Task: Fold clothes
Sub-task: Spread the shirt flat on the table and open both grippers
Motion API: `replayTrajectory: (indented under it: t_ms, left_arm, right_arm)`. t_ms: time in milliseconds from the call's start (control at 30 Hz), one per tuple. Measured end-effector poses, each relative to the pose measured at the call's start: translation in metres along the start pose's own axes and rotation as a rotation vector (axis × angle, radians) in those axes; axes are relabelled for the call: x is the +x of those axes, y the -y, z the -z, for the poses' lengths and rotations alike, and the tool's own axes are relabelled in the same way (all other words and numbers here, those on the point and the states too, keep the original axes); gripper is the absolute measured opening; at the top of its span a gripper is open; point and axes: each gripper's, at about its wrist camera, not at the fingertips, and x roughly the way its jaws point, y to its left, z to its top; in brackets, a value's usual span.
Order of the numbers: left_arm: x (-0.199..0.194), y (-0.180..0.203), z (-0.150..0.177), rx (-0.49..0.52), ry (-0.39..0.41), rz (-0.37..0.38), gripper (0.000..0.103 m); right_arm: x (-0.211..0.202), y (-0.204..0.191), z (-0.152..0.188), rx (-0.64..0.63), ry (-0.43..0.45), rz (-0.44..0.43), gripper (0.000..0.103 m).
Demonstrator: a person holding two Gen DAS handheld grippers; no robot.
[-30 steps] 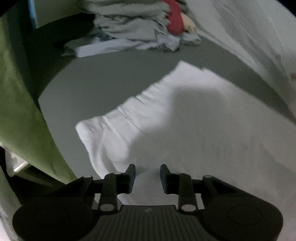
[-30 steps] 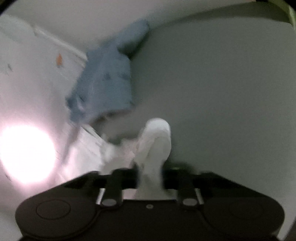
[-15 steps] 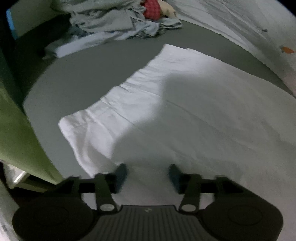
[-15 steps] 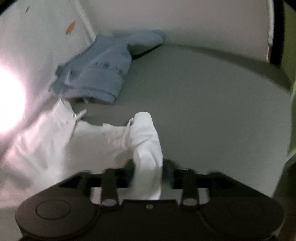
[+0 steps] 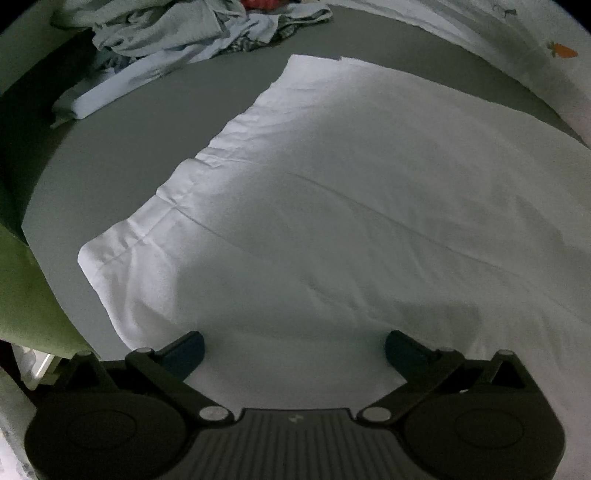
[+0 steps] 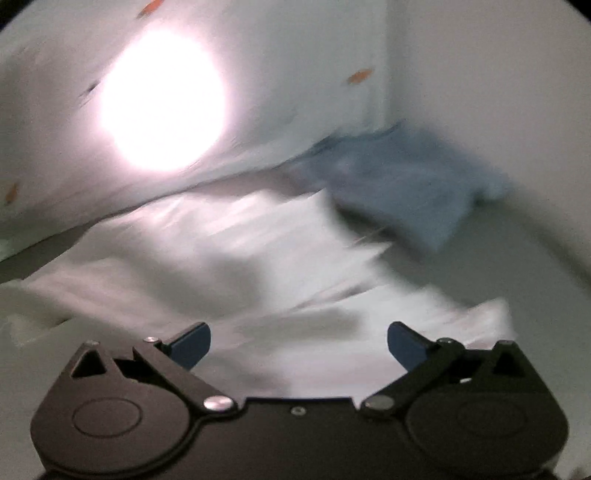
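Observation:
A white garment (image 5: 351,206) lies spread flat on the grey surface (image 5: 122,147) and fills most of the left wrist view. My left gripper (image 5: 293,349) is wide open and empty, just above the garment's near edge. In the right wrist view, blurred by motion, the same white garment (image 6: 258,258) lies below my right gripper (image 6: 299,343), which is wide open and empty.
A heap of grey-blue clothes (image 5: 177,33) with something red lies at the far left. A folded blue garment (image 6: 413,192) lies beyond the white one. A white printed sheet (image 5: 517,48) borders the far side. Green fabric (image 5: 26,291) hangs at the left. A bright light (image 6: 162,99) glares.
My left gripper opened wide over the white garment. My right gripper let go of the bunched white cloth, opened wide and swung toward the lit side.

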Motion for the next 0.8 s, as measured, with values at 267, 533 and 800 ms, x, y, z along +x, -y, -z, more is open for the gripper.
replayTrajectory:
  t_ms: [267,533,800]
  left_arm:
    - [-0.006,-0.031,-0.036,0.018,0.008,0.135,0.103]
    - [-0.005,-0.068,-0.116,-0.123,0.143,0.233,0.103]
    - [0.042,-0.027,-0.214,0.073,0.198,0.231,0.063]
  right_arm:
    - [0.040,-0.090,0.058,0.014,-0.014,0.051,0.103]
    - [0.038,-0.105,0.069,-0.008,0.036,0.132,0.103]
    - [0.040,-0.109,0.072,-0.004,0.035,0.135,0.103]
